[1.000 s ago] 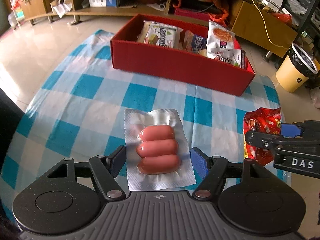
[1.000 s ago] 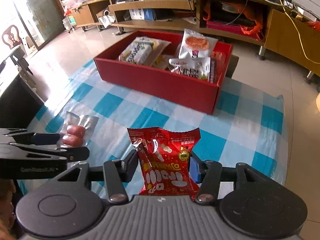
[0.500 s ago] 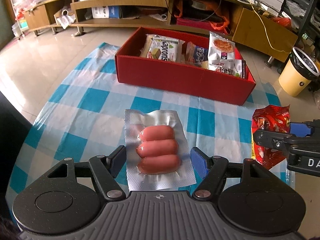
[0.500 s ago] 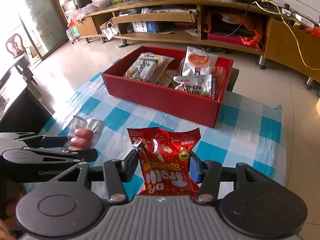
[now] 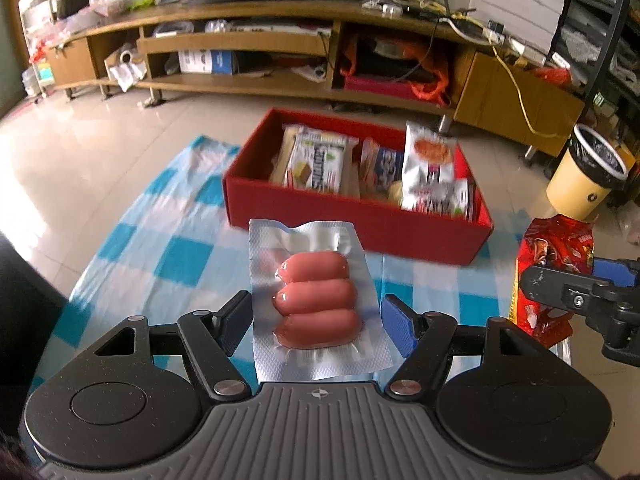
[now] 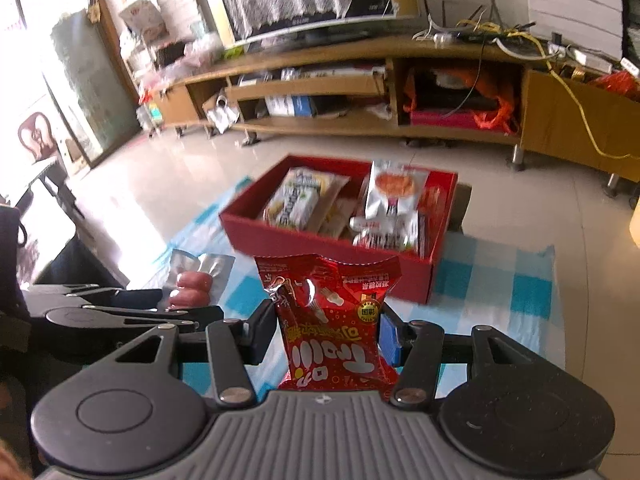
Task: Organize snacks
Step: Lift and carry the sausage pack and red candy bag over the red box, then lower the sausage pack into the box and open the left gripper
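Observation:
My left gripper (image 5: 318, 318) is shut on a clear vacuum pack of three pink sausages (image 5: 318, 300) and holds it above the checked cloth. My right gripper (image 6: 328, 330) is shut on a red snack bag (image 6: 332, 320), also lifted. The red bag shows at the right of the left wrist view (image 5: 554, 268), and the sausage pack at the left of the right wrist view (image 6: 192, 286). Ahead stands an open red box (image 5: 360, 224) with several snack packets inside; it also shows in the right wrist view (image 6: 288, 238).
A blue and white checked cloth (image 5: 176, 256) covers the low table. Beyond it are tiled floor and a long wooden TV stand (image 5: 280, 56). A yellow bin (image 5: 584, 176) stands at the right.
Both grippers have risen and tilted up with their packs. The red box now looks farther away and more of the room shows.

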